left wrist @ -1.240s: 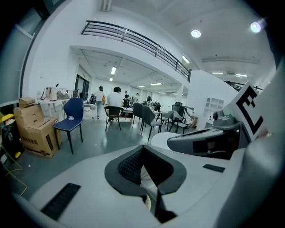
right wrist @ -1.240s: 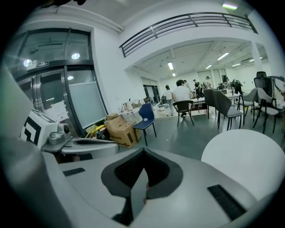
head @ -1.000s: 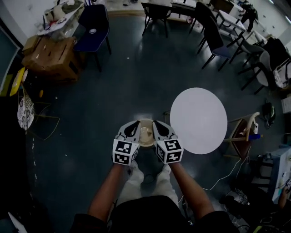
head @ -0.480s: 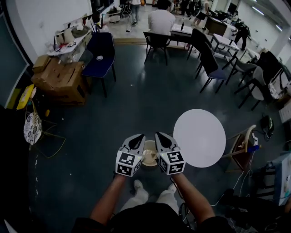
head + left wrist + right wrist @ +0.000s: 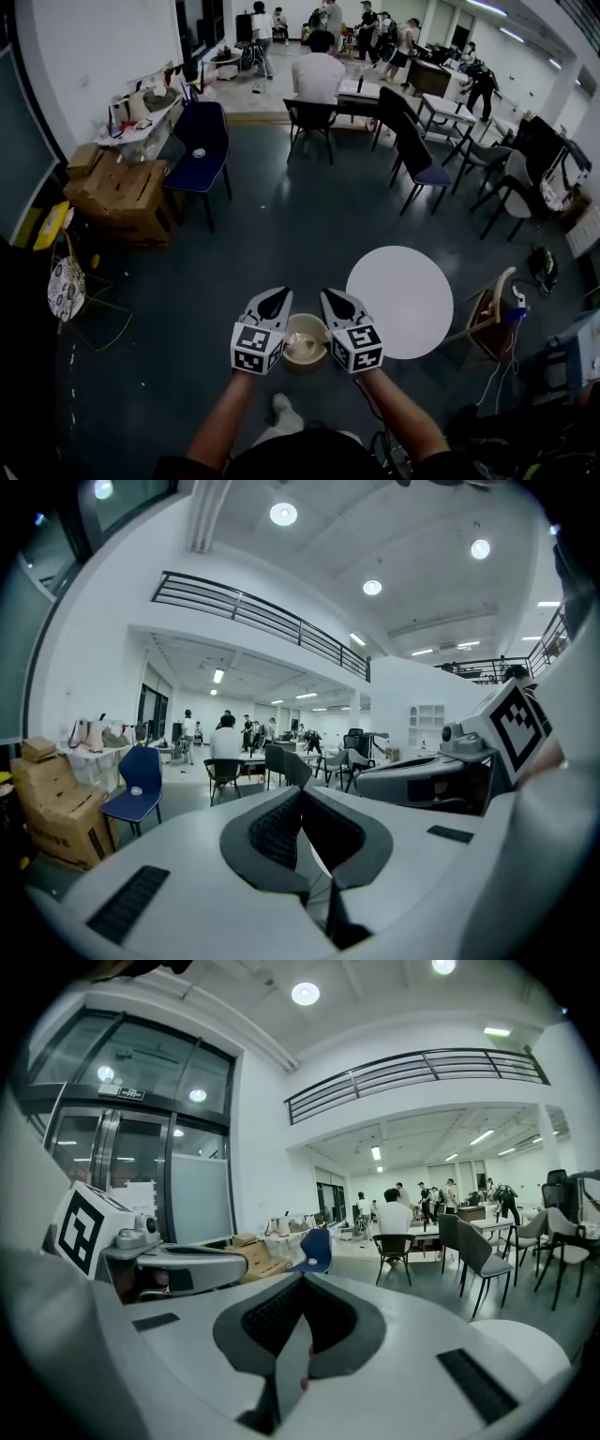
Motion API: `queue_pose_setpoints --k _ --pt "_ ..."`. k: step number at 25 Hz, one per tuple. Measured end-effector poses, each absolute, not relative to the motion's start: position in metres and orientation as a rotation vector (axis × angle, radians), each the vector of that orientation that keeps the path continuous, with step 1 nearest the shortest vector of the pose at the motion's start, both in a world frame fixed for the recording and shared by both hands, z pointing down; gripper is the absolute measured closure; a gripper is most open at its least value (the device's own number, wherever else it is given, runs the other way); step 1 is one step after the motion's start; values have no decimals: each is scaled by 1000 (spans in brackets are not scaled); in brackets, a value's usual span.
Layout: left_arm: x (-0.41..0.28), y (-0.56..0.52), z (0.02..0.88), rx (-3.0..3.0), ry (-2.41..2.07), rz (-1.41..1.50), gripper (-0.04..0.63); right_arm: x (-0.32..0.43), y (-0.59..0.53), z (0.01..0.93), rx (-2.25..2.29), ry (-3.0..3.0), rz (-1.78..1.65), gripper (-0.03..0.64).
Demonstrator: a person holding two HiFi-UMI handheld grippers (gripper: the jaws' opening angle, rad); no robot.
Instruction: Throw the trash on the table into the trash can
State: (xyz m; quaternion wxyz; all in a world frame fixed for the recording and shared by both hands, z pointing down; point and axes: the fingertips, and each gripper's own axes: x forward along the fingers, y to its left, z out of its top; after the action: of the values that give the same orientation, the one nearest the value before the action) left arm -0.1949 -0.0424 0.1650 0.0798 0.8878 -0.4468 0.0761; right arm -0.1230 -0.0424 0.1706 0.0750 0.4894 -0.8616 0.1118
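Both jaw pairs: pressed together, the pads meeting in each gripper view. A thin pale sliver shows in the slit under the pads, and it cannot be told whether it is trash or part of the gripper.
Left gripper (image 5: 274,298): clenched, held over the dark floor just left of the can.
Trash can (image 5: 307,339): round, beige and open-topped, seen from above between the two grippers. Something pale lies inside, too small to identify.
Right gripper (image 5: 336,298): clenched, just right of the can.
Table (image 5: 412,291): round white top, just beside the right gripper.
Head view only: the can and the person's forearms.
Left gripper view only: a blue chair (image 5: 136,785) beside cardboard boxes (image 5: 52,808).
Right gripper view only: tall glass doors (image 5: 141,1147).
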Motion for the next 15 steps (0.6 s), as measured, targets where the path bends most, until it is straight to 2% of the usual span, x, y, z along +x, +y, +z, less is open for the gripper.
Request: queue_pose_setpoints --k 15 --pt "-84 61 109 2766 -1236 144 580 -31 56 117 1502 -2663 272 597"
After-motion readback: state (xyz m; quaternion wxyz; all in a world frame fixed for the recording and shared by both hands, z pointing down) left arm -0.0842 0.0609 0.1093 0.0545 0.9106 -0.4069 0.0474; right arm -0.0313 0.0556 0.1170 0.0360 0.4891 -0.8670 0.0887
